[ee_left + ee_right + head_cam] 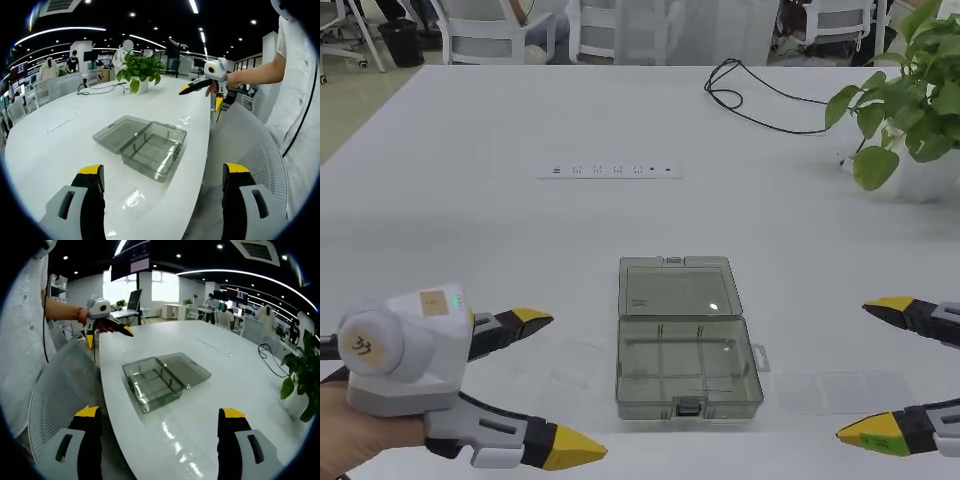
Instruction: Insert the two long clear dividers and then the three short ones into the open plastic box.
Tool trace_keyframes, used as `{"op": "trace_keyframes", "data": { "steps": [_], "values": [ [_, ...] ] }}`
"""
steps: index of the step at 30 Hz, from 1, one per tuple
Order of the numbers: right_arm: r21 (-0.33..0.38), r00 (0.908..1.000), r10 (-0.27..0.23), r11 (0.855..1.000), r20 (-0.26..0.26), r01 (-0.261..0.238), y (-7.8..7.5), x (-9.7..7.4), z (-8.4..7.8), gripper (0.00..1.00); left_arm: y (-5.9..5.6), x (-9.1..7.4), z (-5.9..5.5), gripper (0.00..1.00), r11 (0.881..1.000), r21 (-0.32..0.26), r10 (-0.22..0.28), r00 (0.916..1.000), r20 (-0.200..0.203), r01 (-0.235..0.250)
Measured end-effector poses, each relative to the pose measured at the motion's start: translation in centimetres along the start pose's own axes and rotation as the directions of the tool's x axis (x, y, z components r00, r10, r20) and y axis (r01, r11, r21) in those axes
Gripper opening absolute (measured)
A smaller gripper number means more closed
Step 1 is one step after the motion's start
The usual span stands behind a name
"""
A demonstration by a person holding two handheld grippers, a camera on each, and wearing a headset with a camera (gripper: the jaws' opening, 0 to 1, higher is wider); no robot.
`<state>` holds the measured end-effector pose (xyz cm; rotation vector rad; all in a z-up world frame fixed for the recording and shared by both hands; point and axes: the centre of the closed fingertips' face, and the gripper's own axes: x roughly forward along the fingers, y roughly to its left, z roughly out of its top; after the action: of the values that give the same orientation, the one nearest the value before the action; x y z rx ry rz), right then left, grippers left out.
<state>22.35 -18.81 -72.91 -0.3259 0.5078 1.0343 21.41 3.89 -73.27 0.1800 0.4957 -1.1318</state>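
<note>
plastic box point(688, 375) open at table middle, lid laid back | clear dividers point(840, 392) flat on both sides of it, faint | left gripper point(560, 382), right gripper point(873, 368) spread wide, empty | risk: thin flat pieces sliding away instead of lifting; unheld box shifting

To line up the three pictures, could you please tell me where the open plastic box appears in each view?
Head view: the open plastic box sits lower centre, lid lying flat behind it.
Left gripper view: the box is just left of centre, lid to its left.
Right gripper view: the box is just left of centre, lid to its right.
Shared landmark: the potted plant.
</note>
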Motion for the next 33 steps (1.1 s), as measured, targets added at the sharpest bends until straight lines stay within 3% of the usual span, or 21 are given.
{"op": "trace_keyframes", "data": {
  "steps": [19, 33],
  "values": [
    [0.006, 1.0, 0.004, 1.0, -0.002, -0.004, 0.1, 0.23, -0.11, 0.96, -0.11, 0.15, -0.15, 1.0, 1.0, -0.007, -0.007, 1.0, -0.001, 0.007],
    [0.007, 1.0, 0.005, 1.0, 0.001, -0.005, -0.04, 0.45, 0.04, 0.96, 0.52, 0.11, -0.03, 1.0, 1.0, -0.016, 0.009, 1.0, 0.003, -0.008]
  ]
}}
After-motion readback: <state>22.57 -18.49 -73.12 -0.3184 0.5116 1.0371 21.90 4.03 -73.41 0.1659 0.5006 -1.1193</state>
